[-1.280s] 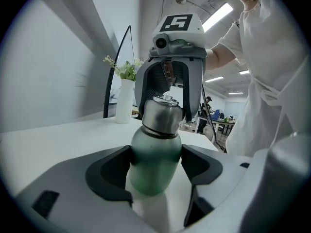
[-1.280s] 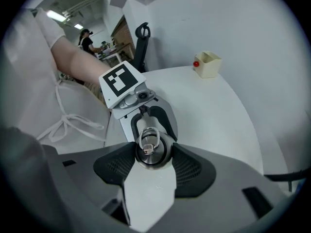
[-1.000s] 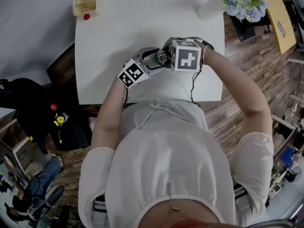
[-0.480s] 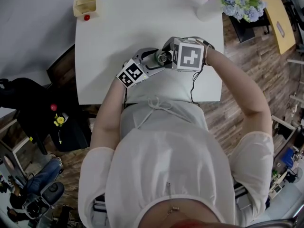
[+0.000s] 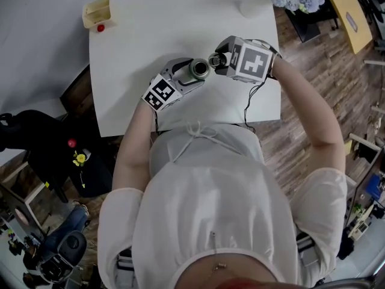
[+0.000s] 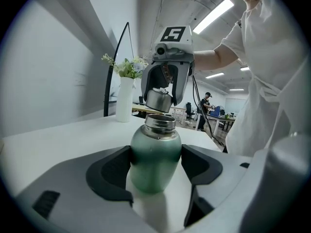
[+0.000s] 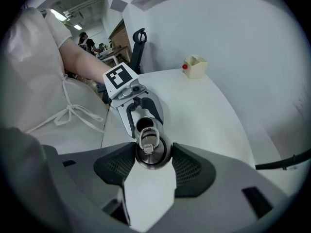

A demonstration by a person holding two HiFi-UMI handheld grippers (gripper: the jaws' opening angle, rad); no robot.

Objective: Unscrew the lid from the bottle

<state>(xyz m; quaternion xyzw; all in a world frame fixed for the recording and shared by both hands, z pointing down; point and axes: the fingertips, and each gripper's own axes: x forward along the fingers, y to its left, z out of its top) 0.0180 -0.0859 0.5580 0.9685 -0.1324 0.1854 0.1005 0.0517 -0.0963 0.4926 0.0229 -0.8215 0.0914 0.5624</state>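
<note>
A green metal bottle [image 6: 154,159] with a bare steel neck stands upright between the jaws of my left gripper [image 6: 155,166], which is shut on its body. In the head view the bottle [image 5: 199,69] shows its open mouth, with the left gripper [image 5: 187,77] around it. The steel lid [image 7: 148,150], with a loop handle on top, sits clamped in my right gripper [image 7: 149,161]. The lid [image 6: 159,99] hangs just above and behind the bottle's mouth, apart from it. In the head view the lid [image 5: 216,59] is right of the bottle, in the right gripper [image 5: 220,59].
The white table [image 5: 138,41] carries a small cream box [image 5: 96,11] with a red ball [image 5: 101,27] at its far left corner and a white vase of flowers [image 5: 255,3] at its far right. A black chair [image 5: 36,143] stands left of the table.
The lid has come off the bottle: the right gripper has drawn it away to the right, and the bottle's open mouth now shows. Both grippers sit farther up the table.
</note>
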